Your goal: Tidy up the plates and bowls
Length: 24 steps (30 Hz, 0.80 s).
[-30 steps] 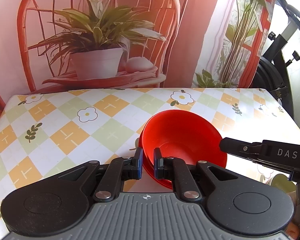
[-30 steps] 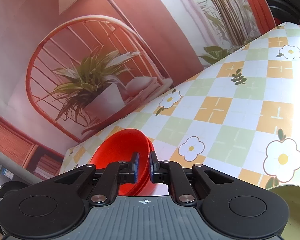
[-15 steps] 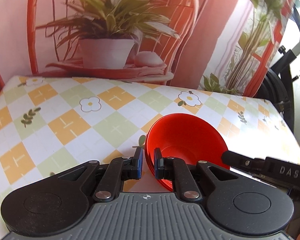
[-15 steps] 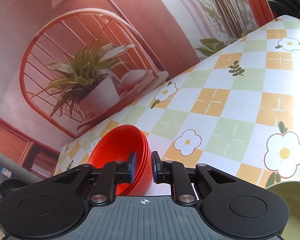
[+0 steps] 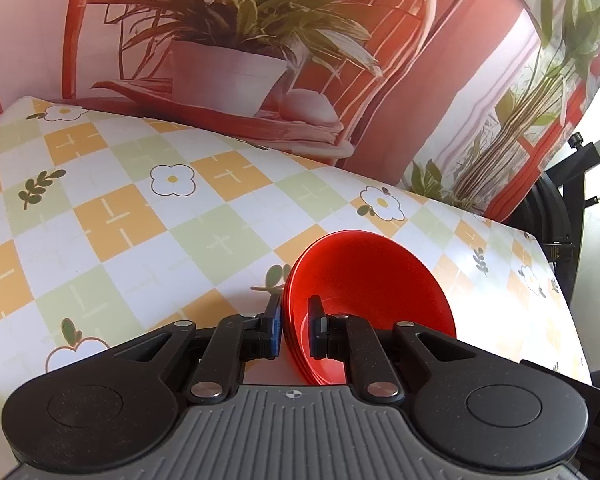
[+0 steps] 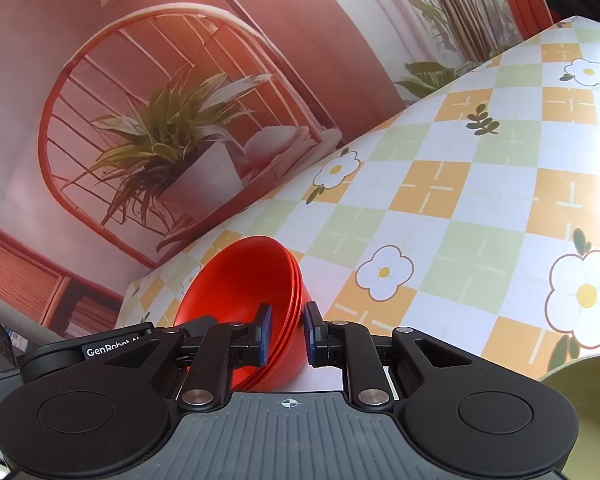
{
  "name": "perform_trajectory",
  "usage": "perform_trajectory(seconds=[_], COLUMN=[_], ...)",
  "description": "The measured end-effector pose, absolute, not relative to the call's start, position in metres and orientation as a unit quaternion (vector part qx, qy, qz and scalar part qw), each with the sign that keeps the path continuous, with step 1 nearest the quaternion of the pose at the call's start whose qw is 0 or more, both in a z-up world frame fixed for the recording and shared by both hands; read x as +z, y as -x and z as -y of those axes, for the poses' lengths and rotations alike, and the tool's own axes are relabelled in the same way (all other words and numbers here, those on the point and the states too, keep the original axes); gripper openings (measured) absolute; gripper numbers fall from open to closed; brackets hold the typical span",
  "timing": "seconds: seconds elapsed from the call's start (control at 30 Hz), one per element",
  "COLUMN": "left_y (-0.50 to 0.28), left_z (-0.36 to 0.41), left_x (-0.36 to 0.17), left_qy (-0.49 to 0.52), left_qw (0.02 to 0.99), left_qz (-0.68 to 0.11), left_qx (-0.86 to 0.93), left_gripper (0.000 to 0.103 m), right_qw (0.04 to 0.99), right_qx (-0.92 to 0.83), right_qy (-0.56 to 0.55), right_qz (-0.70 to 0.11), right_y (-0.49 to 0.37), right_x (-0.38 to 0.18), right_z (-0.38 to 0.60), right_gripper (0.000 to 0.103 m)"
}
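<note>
Red bowls held from two sides, up off the table.

Left gripper (image 5: 294, 330) pinching one side of the rim of the stacked red bowls (image 5: 364, 284), right gripper (image 6: 286, 334) pinching the other side. Bowls tipped, over the flowered table (image 5: 140, 216), nearer its right edge. Best to keep both pinches tight, move both at the same speed, and level the stack before setting down. Green dish (image 6: 580, 400) near the right side; stay clear.

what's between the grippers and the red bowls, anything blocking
Nothing visible. The left gripper is clamped on one side of the red bowl stack's rim, and the right gripper straddles the opposite side. The checkered tablecloth around the stack shows nothing else nearby.
</note>
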<state>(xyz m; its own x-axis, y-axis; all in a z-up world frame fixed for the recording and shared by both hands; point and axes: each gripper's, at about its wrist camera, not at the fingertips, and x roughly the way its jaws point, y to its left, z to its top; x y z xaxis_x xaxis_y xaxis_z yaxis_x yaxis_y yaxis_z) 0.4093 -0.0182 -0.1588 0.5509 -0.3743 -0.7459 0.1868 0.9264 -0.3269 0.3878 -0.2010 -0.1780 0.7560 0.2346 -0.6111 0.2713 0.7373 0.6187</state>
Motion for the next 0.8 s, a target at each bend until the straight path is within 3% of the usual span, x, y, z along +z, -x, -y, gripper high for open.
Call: perform_trajectory(seconds=[0.8], left_y=[-0.35], left_z=[0.019], left_x=[-0.118], left_qy=[0.099], left_qw=[0.897], left_qz=[-0.4], left_qx=[-0.158], left_gripper=[0.015], right_qw=[0.886], right_qx=[0.004], right_qy=[-0.34], right_qz=[-0.315], right_y=[-0.348], right_x=[-0.137], right_z=[0.202], right_gripper=[0.017])
